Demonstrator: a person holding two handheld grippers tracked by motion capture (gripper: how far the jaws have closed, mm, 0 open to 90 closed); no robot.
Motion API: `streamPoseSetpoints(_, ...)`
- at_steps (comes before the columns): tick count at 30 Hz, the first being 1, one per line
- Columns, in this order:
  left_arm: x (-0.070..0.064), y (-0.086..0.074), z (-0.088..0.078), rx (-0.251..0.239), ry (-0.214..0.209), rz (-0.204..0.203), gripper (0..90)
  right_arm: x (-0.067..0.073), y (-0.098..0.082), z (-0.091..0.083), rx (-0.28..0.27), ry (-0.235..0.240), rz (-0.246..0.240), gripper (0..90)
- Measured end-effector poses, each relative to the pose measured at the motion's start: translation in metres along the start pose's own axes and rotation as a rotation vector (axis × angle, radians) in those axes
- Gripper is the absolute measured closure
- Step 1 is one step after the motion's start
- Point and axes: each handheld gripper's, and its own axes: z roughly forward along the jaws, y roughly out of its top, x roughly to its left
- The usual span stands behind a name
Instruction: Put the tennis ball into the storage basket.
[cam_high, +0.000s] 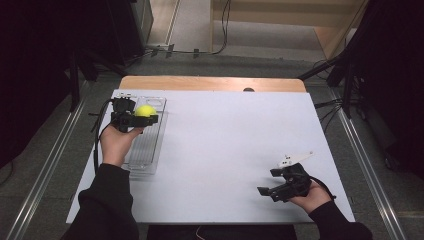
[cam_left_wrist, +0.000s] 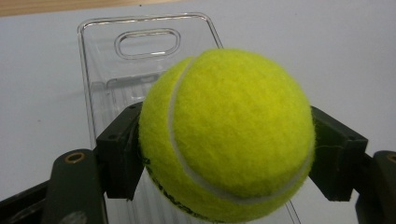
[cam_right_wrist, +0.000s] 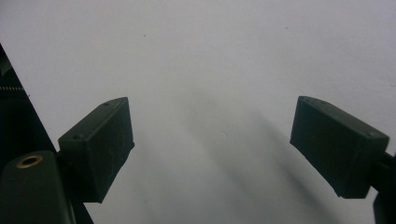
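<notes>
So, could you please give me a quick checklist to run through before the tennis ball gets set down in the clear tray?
1. Left hand-held gripper shut on the tennis ball, jaws on both its sides: ok.
2. Ball above the clear tray: ok.
3. Tray part beyond the ball free of objects: ok; the part under the ball: cannot tell.
4. Tray lying flat on the white table: ok.
5. Right hand-held gripper open, holding nothing, far from the tray: ok.

Bright yellow-green tennis ball (cam_left_wrist: 229, 135) with a curving white seam; clear ribbed plastic tray (cam_left_wrist: 107, 60); white counter (cam_high: 225, 150) with a wood-coloured far edge; black hand-held gripper (cam_right_wrist: 210, 149) pads; black sleeves (cam_high: 107, 205)
</notes>
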Motion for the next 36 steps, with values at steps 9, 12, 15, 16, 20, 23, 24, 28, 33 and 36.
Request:
streamPoseSetpoints(9,0.004,-0.005,0.009,0.024,0.011,-0.016,25.4,0.0,0.0,0.0,0.0,0.0,0.002,11.4)
streamPoseSetpoints(12,0.004,-0.006,0.011,0.029,0.017,-0.016,25.4,0.0,0.0,0.0,0.0,0.0,0.002,11.4)
streamPoseSetpoints(15,0.004,-0.007,0.012,0.031,0.017,-0.02,25.3,0.0,0.0,0.0,0.0,0.0,0.0,11.4)
streamPoseSetpoints(16,0.005,-0.007,0.012,0.031,0.019,-0.022,25.3,0.0,0.0,0.0,0.001,0.0,0.002,11.4)
streamPoseSetpoints(20,0.006,-0.006,0.011,0.038,0.016,-0.036,24.1,0.0,0.0,0.0,0.001,-0.001,0.001,11.4)
streamPoseSetpoints(23,0.005,-0.004,0.007,0.009,0.007,-0.036,20.0,0.0,0.0,0.0,0.001,0.0,0.001,11.4)
streamPoseSetpoints(24,0.004,-0.003,0.006,0.003,0.003,-0.038,18.4,0.0,0.0,0.0,0.001,0.0,0.0,11.4)
streamPoseSetpoints(28,0.003,0.001,-0.001,-0.018,-0.007,-0.04,16.4,0.0,0.0,0.0,0.002,-0.002,0.002,11.4)
streamPoseSetpoints(33,0.001,0.005,-0.007,-0.02,-0.024,-0.039,14.7,0.0,0.0,0.0,0.002,-0.002,0.002,11.4)
streamPoseSetpoints(36,-0.002,0.007,-0.01,-0.019,-0.039,-0.037,14.8,0.0,0.0,0.0,0.002,-0.002,0.004,11.4)
